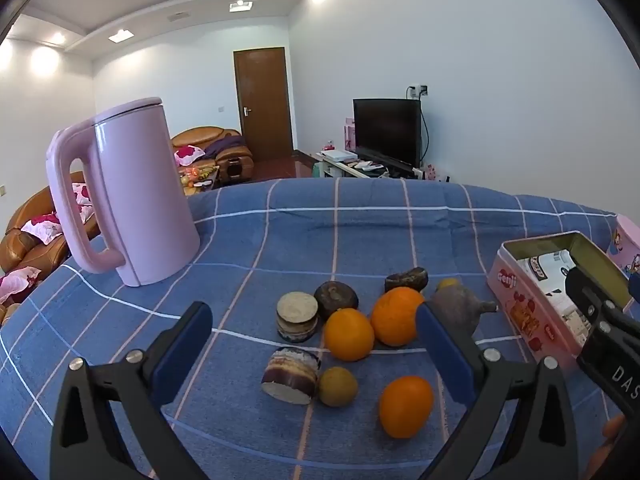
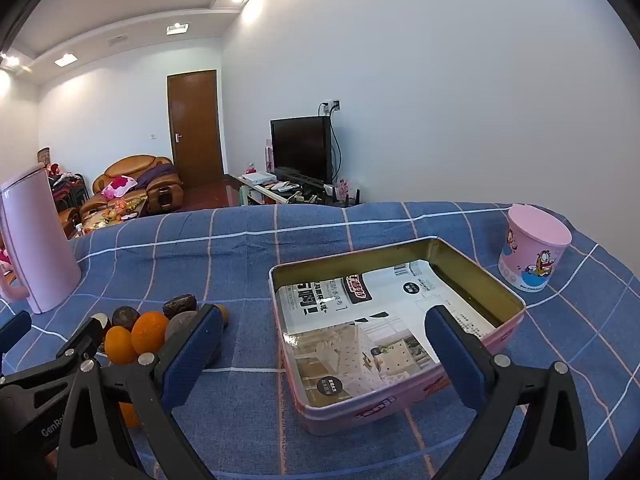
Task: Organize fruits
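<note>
- Left gripper (image 1: 316,344), black frame with blue pads, fills the lower frame of its view; jaws spread, empty, above the fruit.
- Fruit cluster lies centre-low on the blue checked tablecloth (image 1: 360,232): three oranges, nearest one (image 1: 406,406); small greenish round fruit (image 1: 338,386); two dark brown round fruits, one at (image 1: 336,299).
- Right gripper (image 2: 324,344): jaws spread, empty, over the open pink rectangular tin (image 2: 516,322), paper-lined.
- Pink plastic kettle (image 1: 128,196) stands upper left.
</note>
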The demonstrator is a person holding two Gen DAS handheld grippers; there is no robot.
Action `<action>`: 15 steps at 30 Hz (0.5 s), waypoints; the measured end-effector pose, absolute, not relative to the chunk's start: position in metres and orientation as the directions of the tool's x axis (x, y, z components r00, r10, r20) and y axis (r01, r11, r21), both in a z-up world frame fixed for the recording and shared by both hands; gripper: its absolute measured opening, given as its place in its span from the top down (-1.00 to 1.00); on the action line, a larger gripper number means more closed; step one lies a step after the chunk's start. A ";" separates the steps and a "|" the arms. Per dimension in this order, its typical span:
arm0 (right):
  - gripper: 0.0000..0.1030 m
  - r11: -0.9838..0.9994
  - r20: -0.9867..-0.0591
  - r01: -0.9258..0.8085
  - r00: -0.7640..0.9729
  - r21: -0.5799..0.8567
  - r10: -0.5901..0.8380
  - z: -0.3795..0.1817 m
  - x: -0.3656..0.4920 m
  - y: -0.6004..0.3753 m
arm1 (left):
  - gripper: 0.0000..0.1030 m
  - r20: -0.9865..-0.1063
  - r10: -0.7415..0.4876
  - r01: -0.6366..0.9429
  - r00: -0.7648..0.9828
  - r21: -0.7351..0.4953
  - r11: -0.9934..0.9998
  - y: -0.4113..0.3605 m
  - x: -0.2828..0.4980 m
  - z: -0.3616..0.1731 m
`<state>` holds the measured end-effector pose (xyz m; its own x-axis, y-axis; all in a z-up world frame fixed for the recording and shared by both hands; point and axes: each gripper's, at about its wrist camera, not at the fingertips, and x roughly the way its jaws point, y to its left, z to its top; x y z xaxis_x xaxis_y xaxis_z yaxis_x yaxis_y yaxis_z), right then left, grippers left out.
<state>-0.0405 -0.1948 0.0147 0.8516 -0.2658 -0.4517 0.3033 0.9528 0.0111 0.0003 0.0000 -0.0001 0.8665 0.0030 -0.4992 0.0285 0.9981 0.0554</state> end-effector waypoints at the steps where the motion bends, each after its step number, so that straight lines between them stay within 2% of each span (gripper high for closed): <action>1: -0.98 0.953 -0.453 0.304 0.851 0.011 -0.266 0.015 -0.041 -0.195 | -1.00 -0.499 0.005 0.025 0.867 0.055 0.998 0.000 0.000 0.000; 15: -0.98 0.954 -0.459 0.301 0.850 0.020 -0.258 0.013 -0.040 -0.197 | -1.00 -0.499 -0.034 0.062 0.866 0.039 0.997 -0.003 -0.004 -0.001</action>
